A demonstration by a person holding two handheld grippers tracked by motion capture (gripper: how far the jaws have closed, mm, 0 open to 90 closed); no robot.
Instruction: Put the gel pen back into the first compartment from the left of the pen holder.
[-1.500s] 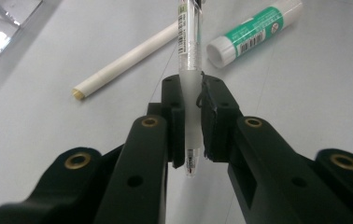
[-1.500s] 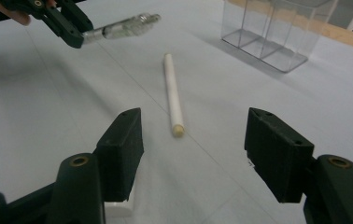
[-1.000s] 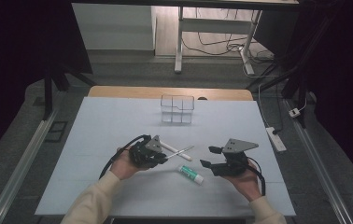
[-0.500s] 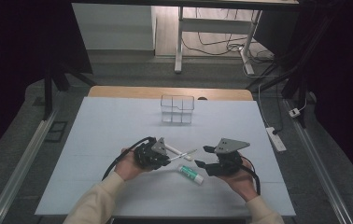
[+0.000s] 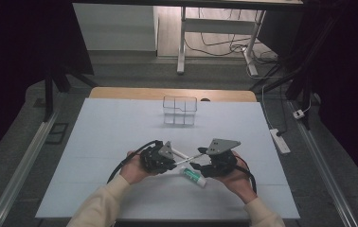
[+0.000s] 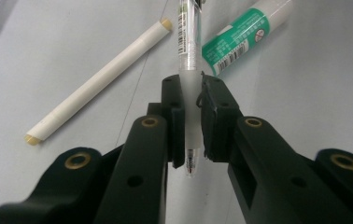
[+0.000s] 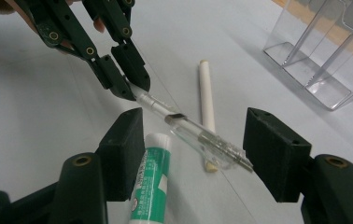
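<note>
The left gripper (image 6: 192,116) is clamped on the pen (image 6: 188,56), holding it above the table (image 5: 120,137) with its free end between the right gripper's (image 7: 193,154) parted jaws, so a handover seems underway: next, the right jaws must close squarely on the barrel.

Clear plastic ballpoint pen (image 6: 187,56) with a frosted grip, clamped at that grip by the left tongs (image 6: 192,105). Held off the pale tabletop (image 5: 120,132), slanting, its far end lying between the spread right tongs (image 7: 198,154).
</note>
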